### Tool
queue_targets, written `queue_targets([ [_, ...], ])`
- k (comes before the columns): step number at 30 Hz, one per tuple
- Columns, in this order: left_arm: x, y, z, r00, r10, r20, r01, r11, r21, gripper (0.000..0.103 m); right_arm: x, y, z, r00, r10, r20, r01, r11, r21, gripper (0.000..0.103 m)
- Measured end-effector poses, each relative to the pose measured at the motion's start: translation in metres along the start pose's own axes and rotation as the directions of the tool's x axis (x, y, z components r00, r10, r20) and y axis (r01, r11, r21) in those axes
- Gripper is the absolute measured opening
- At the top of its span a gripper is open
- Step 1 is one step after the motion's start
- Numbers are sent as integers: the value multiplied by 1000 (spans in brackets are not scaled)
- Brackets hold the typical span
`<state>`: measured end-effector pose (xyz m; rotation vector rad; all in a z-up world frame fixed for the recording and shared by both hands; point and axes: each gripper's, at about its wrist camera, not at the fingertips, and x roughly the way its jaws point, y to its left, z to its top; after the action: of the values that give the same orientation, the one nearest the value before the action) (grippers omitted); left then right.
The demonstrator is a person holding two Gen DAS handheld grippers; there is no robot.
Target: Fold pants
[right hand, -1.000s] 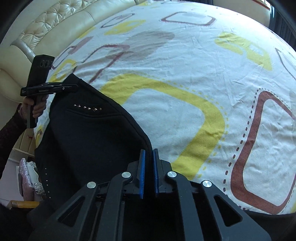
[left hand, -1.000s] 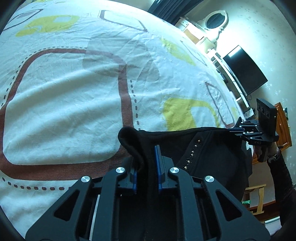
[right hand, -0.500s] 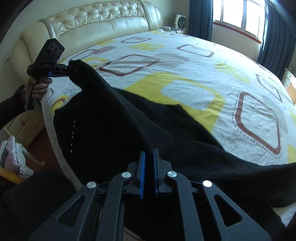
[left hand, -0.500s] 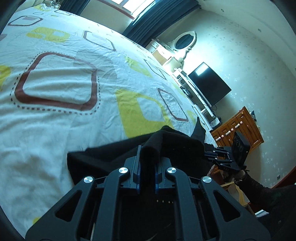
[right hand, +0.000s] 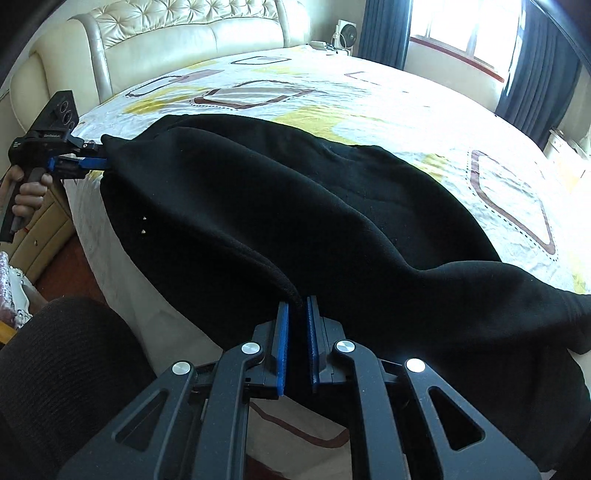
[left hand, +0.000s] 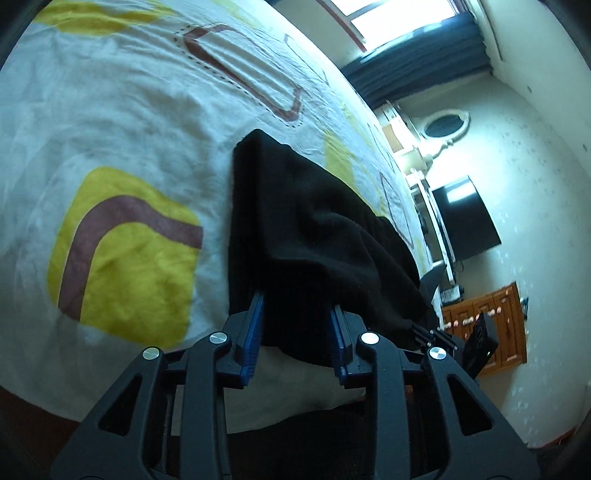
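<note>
The black pants lie spread across the near edge of the bed, partly hanging over the side. In the left wrist view they drape away from my left gripper, whose blue-padded jaws stand wide apart with the cloth lying between them. My left gripper also shows in the right wrist view at the far left end of the pants, jaws parted. My right gripper has its jaws a little apart around a fold of the waist edge. It shows small in the left wrist view.
The bed has a white sheet with yellow and brown shapes. A cream tufted headboard stands behind. A television and a wooden dresser stand by the wall. The person's knee is at lower left.
Both grippers have brought the pants down onto the bed edge. My left jaws have opened wide from a shut grip. My right jaws have parted slightly.
</note>
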<state>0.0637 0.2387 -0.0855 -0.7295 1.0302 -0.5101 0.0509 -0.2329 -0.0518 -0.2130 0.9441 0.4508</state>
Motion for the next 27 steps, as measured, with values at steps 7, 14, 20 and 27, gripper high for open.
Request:
queue_targets([
  [7, -9, -16, -23, 995, 11, 98, 6, 984, -175, 44, 1, 1, -4, 1000, -5, 2, 5, 1000, 21, 11],
  [14, 15, -19, -24, 991, 78, 107, -49, 967, -251, 48, 2, 0, -5, 1000, 0, 2, 0, 1000, 28, 13],
  [20, 23, -16, -14, 976, 170, 139, -120, 942, -312, 9, 1, 2, -6, 1000, -5, 10, 5, 999, 33, 13],
  [27, 8, -20, -18, 957, 230, 175, -158, 924, -347, 7, -19, 15, -8, 997, -41, 59, 42, 999, -10, 13],
])
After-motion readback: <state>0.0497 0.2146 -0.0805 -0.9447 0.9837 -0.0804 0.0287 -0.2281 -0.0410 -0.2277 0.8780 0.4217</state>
